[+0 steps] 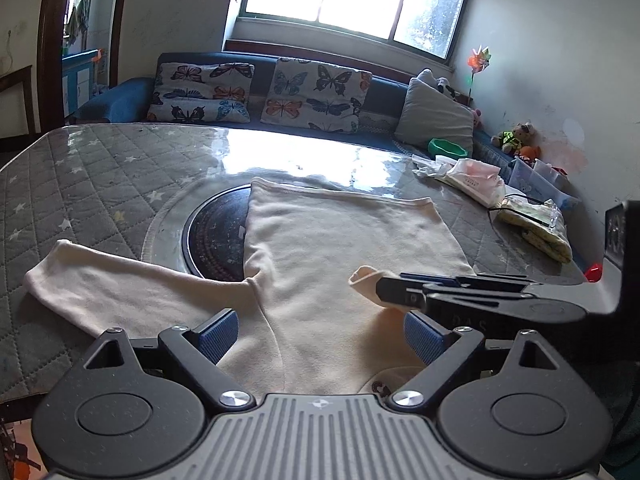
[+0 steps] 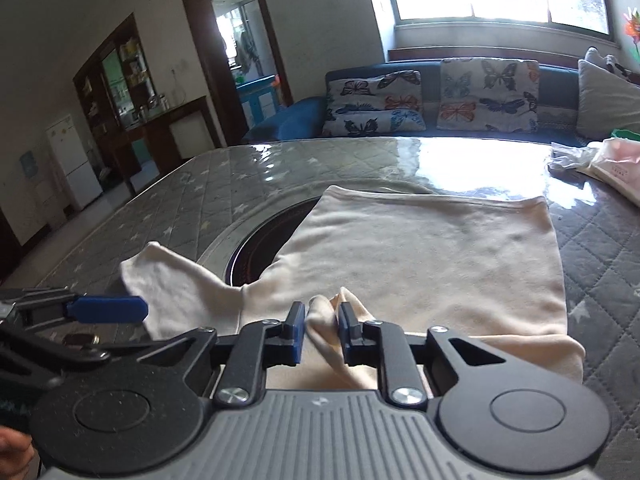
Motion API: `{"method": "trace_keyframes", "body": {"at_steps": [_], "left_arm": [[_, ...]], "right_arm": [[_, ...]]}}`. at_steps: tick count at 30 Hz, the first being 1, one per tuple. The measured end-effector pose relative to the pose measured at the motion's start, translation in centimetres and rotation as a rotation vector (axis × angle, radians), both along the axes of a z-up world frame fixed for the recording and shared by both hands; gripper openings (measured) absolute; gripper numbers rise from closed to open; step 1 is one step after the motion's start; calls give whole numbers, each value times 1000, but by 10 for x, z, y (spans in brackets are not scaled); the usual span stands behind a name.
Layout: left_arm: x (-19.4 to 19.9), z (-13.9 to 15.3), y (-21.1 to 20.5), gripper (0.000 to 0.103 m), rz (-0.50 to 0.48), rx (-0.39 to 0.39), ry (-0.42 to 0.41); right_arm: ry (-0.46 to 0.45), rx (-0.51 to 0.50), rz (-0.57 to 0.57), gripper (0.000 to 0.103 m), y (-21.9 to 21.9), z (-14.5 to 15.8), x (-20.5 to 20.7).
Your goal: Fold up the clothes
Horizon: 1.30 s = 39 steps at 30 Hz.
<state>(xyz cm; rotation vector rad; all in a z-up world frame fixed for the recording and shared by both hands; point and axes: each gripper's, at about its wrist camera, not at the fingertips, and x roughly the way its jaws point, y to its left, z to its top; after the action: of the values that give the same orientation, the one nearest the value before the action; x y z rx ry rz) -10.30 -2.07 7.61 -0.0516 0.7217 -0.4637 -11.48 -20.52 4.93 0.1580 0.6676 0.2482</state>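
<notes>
Nearest: right gripper (image 2: 322, 330), black frame with blue ribbed pads, clenched on a bunched cuff of the cream long-sleeved cotton top (image 2: 420, 264). Seen side-on from the left wrist view at (image 1: 384, 292), cuff end poking past the tips.
Left gripper (image 1: 320, 334): pads spread wide, released, hovering low over the garment's near end, gripping nothing.
Garment: spread flat on the grey quilted star-print table cover (image 1: 100, 168) under glossy clear film, body lying partly over a dark round inset (image 1: 216, 236). Other sleeve (image 1: 120, 288) stretched flat toward the left, untouched.
Step in hand, judged: right sleeve lifted for folding inward across the body.
Next move, judged: carry cuff over the torso, lay flat, release; then left sleeve likewise, watching for wrinkles and drag on the slick film.
</notes>
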Motion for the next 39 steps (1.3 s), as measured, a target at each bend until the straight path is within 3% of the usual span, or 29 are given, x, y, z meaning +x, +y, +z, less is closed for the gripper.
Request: {"method": "trace_keyframes", "body": {"at_steps": [7,9,16,26,39], "left_arm": [[6,-4,-9,91,4,18,6],[9,-7,-14,91,4,27,11],[15,-17,-30,89,-19,52,28],[22,-36,-57,77,-60,101,49],[27,-52,-73,27,-92,126,58]], "right_arm": [[-33,-20,-28,27,-27,17,-25],[-40,-60,-57,37,-38,20,-34],[3,-204,-144,48,-77,10,-77],[45,-274,-156,50,-88,-16,-94],[58,-237,-153,50,-94,-24,-93]]}}
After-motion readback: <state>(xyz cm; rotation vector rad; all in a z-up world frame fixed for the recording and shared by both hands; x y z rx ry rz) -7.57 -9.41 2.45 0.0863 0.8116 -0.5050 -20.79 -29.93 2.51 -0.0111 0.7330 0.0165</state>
